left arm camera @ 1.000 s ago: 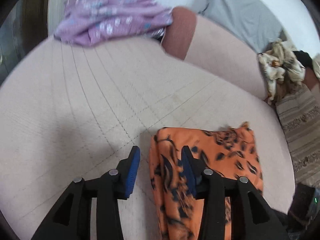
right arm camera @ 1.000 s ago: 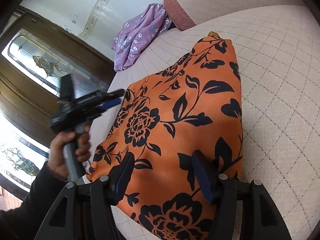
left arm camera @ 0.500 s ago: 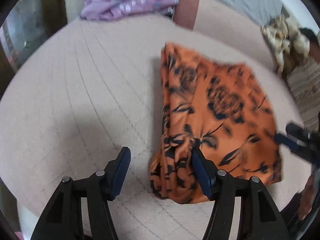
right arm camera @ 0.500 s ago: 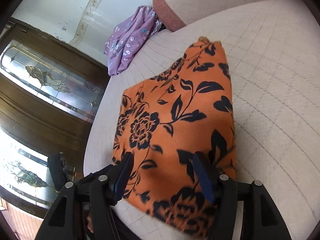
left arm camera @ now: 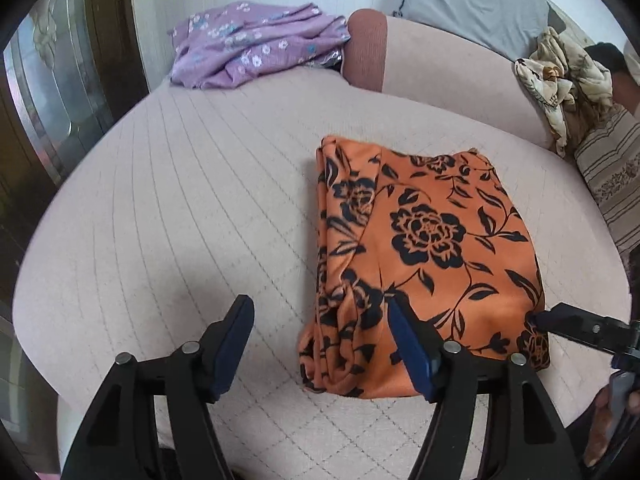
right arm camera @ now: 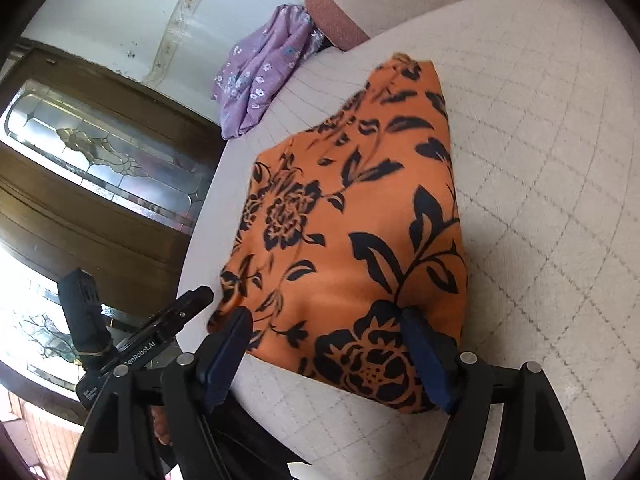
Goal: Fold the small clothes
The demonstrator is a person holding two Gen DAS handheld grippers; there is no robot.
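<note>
Left wrist: folded orange cloth (left arm camera: 428, 248), long axis running away w/ fold edge left.

White lettering reading "GenRobot.AI", its first letter partly hidden, runs along the black body of the left gripper (right arm camera: 170, 322) at lower left of the right wrist view.

1. The left gripper (left arm camera: 320, 344) has its jaws spread wide, nothing between the blue pads, at the near left corner of the orange cloth (left arm camera: 424, 256).
2. The right gripper (right arm camera: 326, 354) (likewise gaping) sits low at the cloth's near edge, gripping nothing.
</note>
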